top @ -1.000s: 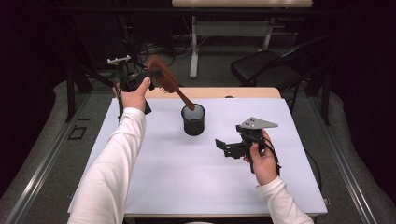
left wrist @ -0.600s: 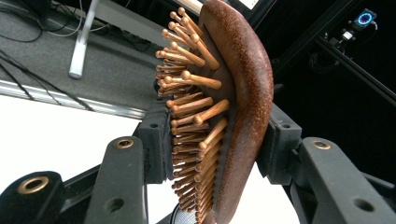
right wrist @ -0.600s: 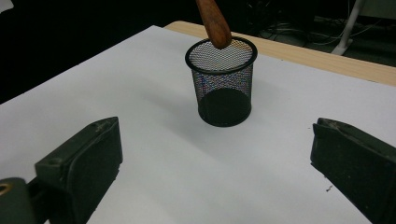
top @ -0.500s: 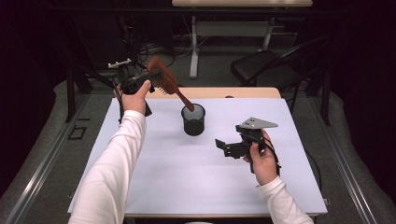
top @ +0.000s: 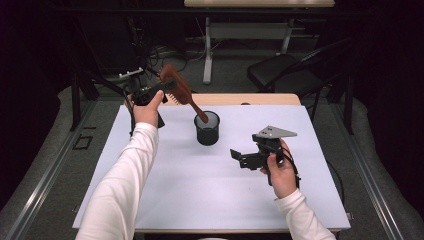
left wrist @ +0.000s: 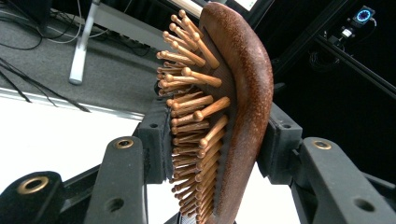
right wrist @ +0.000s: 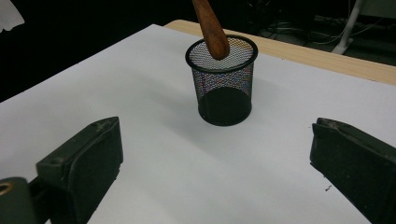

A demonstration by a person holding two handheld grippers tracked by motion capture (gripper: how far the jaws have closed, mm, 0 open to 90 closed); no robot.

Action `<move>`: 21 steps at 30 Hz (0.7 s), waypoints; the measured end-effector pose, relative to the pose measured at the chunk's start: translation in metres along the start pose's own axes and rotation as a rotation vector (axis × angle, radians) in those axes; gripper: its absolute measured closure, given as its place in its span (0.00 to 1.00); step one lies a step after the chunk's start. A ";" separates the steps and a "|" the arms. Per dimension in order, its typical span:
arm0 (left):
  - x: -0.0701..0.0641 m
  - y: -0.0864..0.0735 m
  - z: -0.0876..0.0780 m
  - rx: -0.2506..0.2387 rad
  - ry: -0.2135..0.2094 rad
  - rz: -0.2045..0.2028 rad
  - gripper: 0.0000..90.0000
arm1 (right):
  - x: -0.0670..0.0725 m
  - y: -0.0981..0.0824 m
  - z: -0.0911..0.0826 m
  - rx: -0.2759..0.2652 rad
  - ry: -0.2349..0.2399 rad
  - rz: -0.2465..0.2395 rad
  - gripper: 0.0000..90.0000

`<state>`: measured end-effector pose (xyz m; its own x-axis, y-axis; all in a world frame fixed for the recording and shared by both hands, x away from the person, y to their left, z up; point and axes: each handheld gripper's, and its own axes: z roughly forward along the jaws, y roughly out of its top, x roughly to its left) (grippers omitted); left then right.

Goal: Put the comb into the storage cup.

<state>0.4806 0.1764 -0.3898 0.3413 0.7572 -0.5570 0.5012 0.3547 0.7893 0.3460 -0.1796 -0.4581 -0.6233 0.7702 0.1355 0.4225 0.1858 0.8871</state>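
Only the mesh cup (top: 207, 128) stands on the white table (top: 210, 200), seemingly open all around it.

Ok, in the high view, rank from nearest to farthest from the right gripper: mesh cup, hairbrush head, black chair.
From the right gripper:
1. Mesh cup, on the table, up-left.
2. Hairbrush head, held in the left gripper, far left.
3. Black chair, beyond the table.

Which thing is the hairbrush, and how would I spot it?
Look at the white table, then the black mesh cup standing near its middle. The hairbrush slants above it, handle tip at the cup's rim, head clamped in the left gripper: brown wood with wooden bristles.
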 end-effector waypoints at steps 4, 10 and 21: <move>0.000 -0.003 0.001 -0.002 0.004 -0.009 0.59 | 0.000 0.000 0.000 0.002 0.000 -0.001 0.03; 0.001 -0.007 0.003 0.006 0.009 0.001 0.59 | 0.000 0.000 0.000 0.000 0.000 0.002 0.03; -0.001 -0.015 0.010 0.018 0.002 -0.007 0.59 | 0.000 0.000 0.000 0.000 0.000 0.001 0.03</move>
<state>0.4805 0.1653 -0.4039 0.3360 0.7557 -0.5622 0.5177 0.3505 0.7805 0.3460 -0.1795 -0.4582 -0.6229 0.7703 0.1365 0.4230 0.1848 0.8871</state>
